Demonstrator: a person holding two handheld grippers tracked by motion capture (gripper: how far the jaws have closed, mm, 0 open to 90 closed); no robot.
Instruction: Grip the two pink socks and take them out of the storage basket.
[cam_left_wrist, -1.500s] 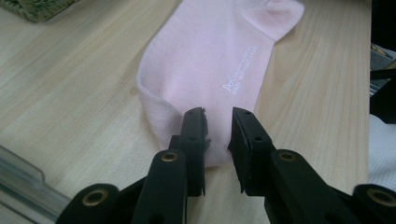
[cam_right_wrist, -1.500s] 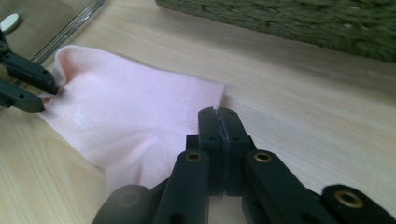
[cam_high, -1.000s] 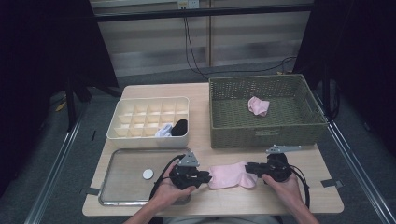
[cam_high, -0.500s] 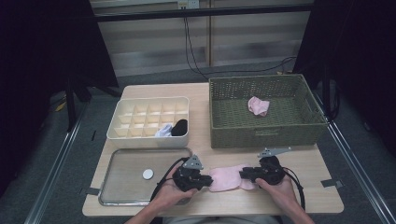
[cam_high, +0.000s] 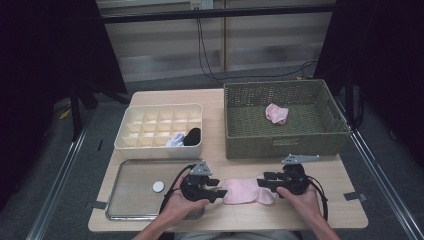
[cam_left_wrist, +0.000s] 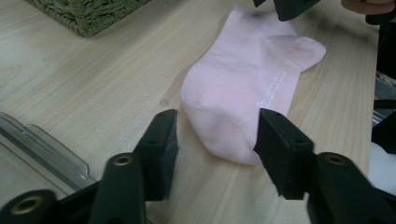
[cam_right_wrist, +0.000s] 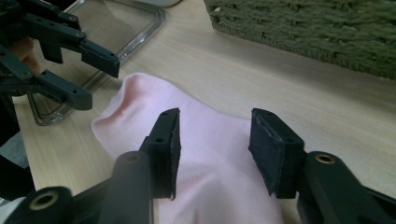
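Table (cam_high: 220, 107) carried a wicker basket (cam_high: 285, 137) at 1 o'clock and a divided box (cam_high: 160, 131) at 10. Pink sock (cam_high: 243, 191) lay flat on the wood at 6, between both tools. Left gripper (cam_high: 218, 190) at its 9 o'clock end, right gripper (cam_high: 261, 181) at 3. Both sets of jaws had just been opening and stood apart, sock fabric between them, unclamped.

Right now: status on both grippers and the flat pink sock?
Left gripper, right gripper: jaws just opened, nothing clamped. Flat pink sock lies on the wooden table between them. Nothing in the way.
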